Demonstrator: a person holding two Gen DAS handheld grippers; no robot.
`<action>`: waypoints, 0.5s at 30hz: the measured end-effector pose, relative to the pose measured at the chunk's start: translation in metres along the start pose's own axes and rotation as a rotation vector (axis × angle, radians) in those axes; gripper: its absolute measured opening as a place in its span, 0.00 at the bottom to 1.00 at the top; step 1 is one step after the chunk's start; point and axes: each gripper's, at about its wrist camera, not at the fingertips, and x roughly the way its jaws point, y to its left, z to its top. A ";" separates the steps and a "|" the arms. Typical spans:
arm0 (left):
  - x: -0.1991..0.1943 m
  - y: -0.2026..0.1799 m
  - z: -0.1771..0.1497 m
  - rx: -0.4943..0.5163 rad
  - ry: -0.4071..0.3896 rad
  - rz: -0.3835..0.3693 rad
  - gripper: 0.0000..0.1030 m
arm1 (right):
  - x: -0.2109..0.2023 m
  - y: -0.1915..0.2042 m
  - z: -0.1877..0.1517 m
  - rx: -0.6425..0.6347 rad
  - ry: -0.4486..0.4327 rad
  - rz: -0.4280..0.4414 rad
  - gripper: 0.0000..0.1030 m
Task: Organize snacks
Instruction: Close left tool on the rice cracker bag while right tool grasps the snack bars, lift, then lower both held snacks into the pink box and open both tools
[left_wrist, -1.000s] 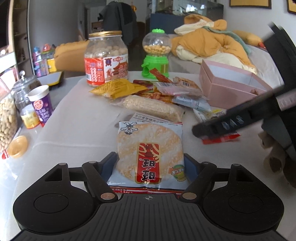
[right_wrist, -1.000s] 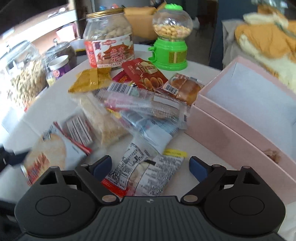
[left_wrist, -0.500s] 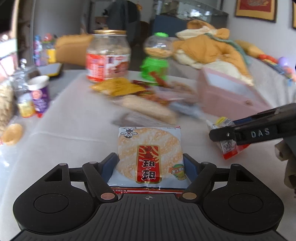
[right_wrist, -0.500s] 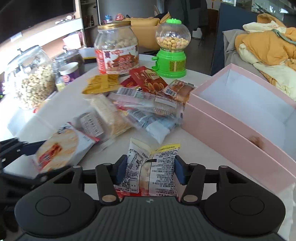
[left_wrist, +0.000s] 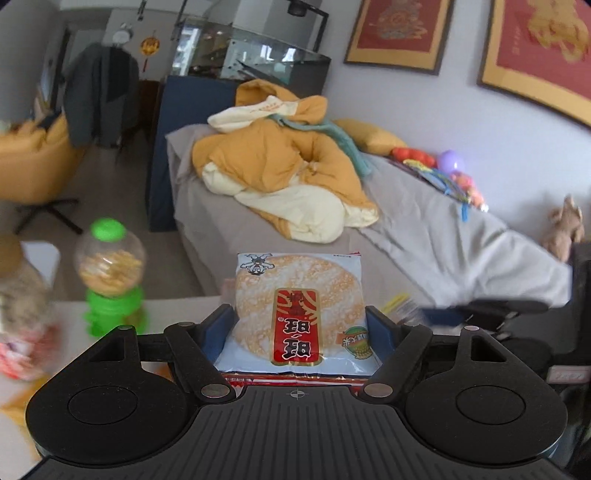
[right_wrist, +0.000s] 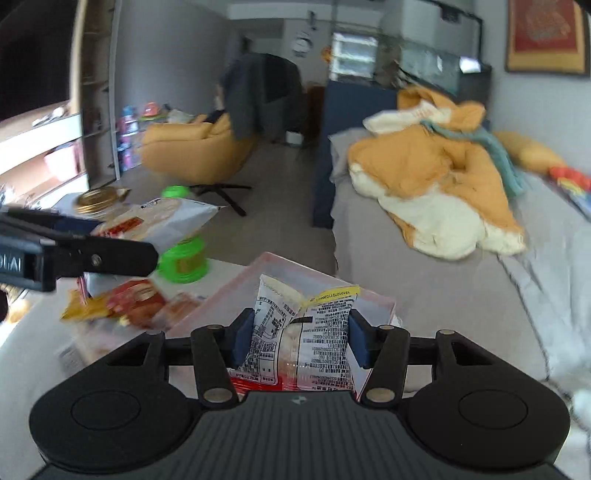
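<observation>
My left gripper (left_wrist: 299, 318) is shut on a rice cracker packet (left_wrist: 295, 295), white with a red label, held up in the air above the table. In the right wrist view that packet (right_wrist: 162, 218) shows at the left, between the left gripper's fingers (right_wrist: 122, 254). My right gripper (right_wrist: 301, 325) is shut on a white and yellow printed snack packet (right_wrist: 306, 317), lifted over the near corner of the open pink box (right_wrist: 380, 301). Loose snack packets (right_wrist: 136, 301) lie on the white table beside the box.
A green candy dispenser (left_wrist: 110, 284) and a gold-lidded jar (right_wrist: 96, 197) stand at the table's far side. Beyond the table are a grey bed with an orange quilt (left_wrist: 280, 173), a yellow chair (right_wrist: 192, 147) and shelves at the left.
The right gripper shut on the printed packet. Both grippers then rose from the table with their packets and tilted up, so the room now fills both views.
</observation>
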 end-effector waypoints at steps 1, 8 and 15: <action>0.011 0.002 -0.004 -0.029 0.006 -0.019 0.79 | 0.014 -0.006 0.000 0.035 0.019 0.008 0.51; 0.088 0.008 -0.023 0.050 0.125 0.033 0.76 | 0.055 -0.015 -0.023 0.050 0.034 -0.051 0.75; 0.094 0.013 -0.029 0.056 0.103 0.067 0.75 | 0.055 -0.041 -0.039 0.121 0.046 -0.062 0.79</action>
